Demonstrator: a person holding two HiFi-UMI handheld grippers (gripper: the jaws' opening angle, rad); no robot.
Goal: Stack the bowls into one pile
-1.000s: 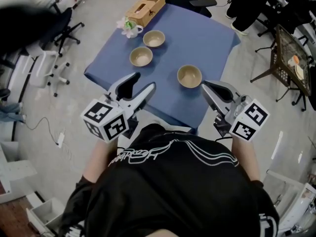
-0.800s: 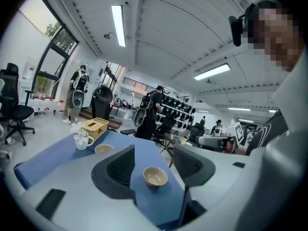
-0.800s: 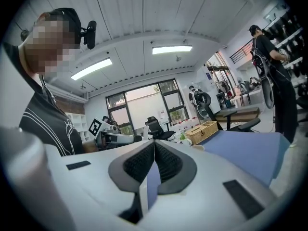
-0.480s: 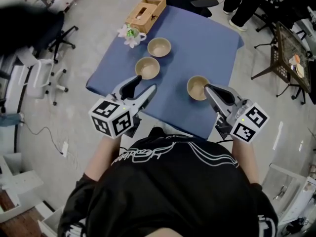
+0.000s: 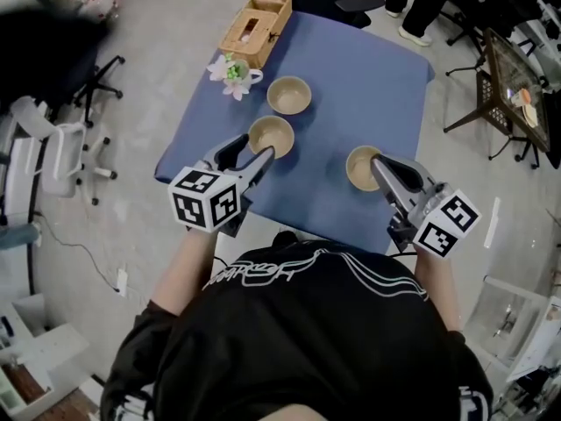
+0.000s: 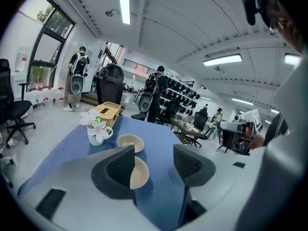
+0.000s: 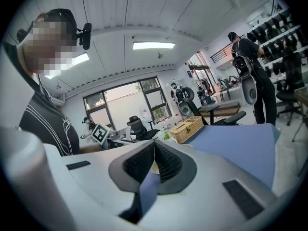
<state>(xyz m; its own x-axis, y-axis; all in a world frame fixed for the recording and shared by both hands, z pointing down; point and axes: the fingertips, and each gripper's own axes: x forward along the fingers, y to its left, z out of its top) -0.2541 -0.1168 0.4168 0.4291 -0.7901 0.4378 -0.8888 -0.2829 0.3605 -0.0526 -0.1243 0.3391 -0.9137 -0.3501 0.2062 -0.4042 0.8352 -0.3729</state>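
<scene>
My left gripper (image 5: 252,152) is held forward, jaws standing apart, nothing between the pads (image 6: 120,166). My right gripper (image 5: 379,163) is forward too, jaws pressed together, nothing clamped. Left forearm (image 5: 180,270) and right forearm (image 5: 436,279) are bare and reach ahead of my torso, with both sets of jaws pointing away from me

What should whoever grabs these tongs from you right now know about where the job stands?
Left tongs: open, empty, close to the middle bowl.
Right tongs: shut, empty, tips at the rim of the right bowl.
Far bowl sits beyond the middle one. All three stand apart on the blue table.
Done: nothing stacked yet.
Left: lift two bowls into the third to make one pile.
</scene>
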